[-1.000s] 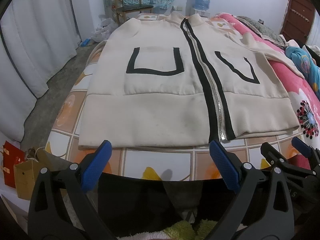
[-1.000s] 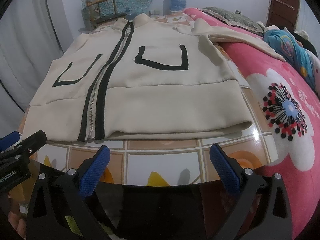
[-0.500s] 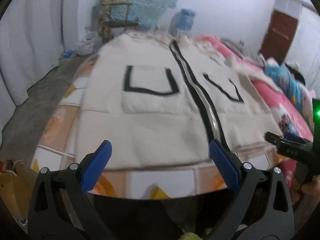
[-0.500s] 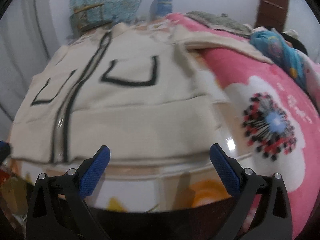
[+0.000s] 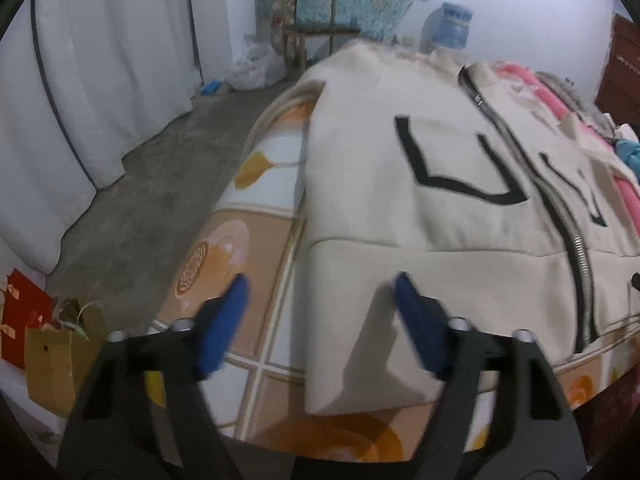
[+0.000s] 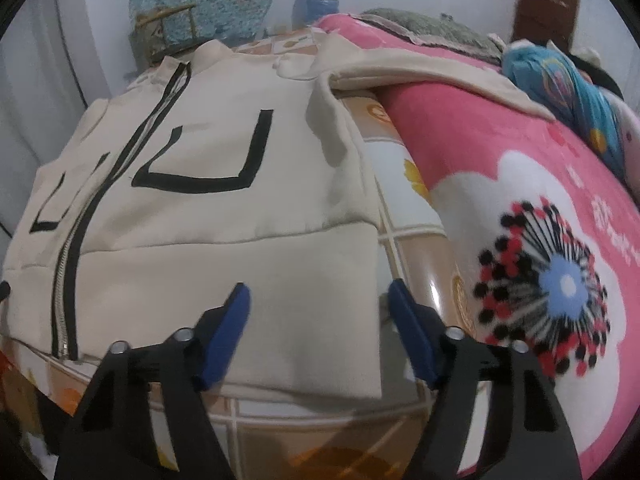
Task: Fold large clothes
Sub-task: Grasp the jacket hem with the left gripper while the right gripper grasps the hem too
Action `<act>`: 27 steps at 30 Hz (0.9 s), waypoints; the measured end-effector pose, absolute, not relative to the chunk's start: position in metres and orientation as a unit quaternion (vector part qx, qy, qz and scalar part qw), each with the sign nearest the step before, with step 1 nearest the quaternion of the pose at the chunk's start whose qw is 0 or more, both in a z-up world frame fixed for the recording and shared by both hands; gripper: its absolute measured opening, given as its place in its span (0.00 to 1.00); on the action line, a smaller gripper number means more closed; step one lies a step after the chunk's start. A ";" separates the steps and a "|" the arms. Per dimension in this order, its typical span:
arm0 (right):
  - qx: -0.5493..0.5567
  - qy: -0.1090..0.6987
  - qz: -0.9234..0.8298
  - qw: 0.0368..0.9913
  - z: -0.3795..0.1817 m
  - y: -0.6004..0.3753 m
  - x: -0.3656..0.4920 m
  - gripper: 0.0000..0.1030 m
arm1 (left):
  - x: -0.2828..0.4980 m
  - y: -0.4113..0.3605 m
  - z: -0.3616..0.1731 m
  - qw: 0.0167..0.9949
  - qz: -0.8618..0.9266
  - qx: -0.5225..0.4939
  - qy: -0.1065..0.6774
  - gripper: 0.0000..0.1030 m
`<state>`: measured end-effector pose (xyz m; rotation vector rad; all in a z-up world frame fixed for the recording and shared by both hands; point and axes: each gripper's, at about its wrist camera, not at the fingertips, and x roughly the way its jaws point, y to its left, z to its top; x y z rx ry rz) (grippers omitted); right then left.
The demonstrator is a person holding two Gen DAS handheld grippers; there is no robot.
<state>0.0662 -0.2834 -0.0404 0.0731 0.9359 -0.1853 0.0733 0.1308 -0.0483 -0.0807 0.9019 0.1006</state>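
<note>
A cream zip-up jacket (image 5: 452, 208) lies spread flat, front side up, on a bed covered with a tiled-pattern sheet (image 5: 256, 232), its hem toward the cameras and its collar toward the far wall. Black U-shaped pocket trim sits on either side of the jacket's black-edged zipper (image 6: 70, 280).

The left gripper (image 5: 320, 300) hangs over the jacket's lower left corner, one blue pad (image 5: 224, 324) above bare sheet beside the jacket's side edge, the other over the hem band. Its jaws are closing, with the corner of the fabric beneath the gap but not yet pinched.

The right gripper (image 6: 318, 312) hangs over the jacket's opposite lower corner, one pad above the hem band and the other just past the jacket's side edge. Its jaws are also closing, and no cloth is pressed between them.

A pink flowered blanket (image 6: 520, 208) lies beside the jacket on that side, with one sleeve (image 6: 420, 66) draped across it. Beyond the jacket's collar stand a wooden chair (image 5: 312, 32) and a water bottle (image 5: 450, 28); white curtains (image 5: 100, 80) hang past the jacket's left side.
</note>
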 end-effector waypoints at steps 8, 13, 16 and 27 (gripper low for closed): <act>0.025 0.446 -0.063 0.892 -0.045 -0.280 0.088 0.47 | 0.081 0.130 -0.050 0.904 0.032 -0.044 0.423 0.32; 0.072 0.448 -0.040 0.890 -0.038 -0.290 0.088 0.19 | 0.079 0.120 -0.046 0.911 0.037 -0.011 0.410 0.12; 0.078 0.443 -0.044 0.892 -0.029 -0.289 0.076 0.10 | 0.070 0.117 -0.038 0.918 0.029 0.009 0.396 0.05; 0.124 0.444 -0.046 0.886 -0.011 -0.289 0.005 0.09 | 0.011 0.139 -0.028 0.926 -0.002 0.001 0.378 0.05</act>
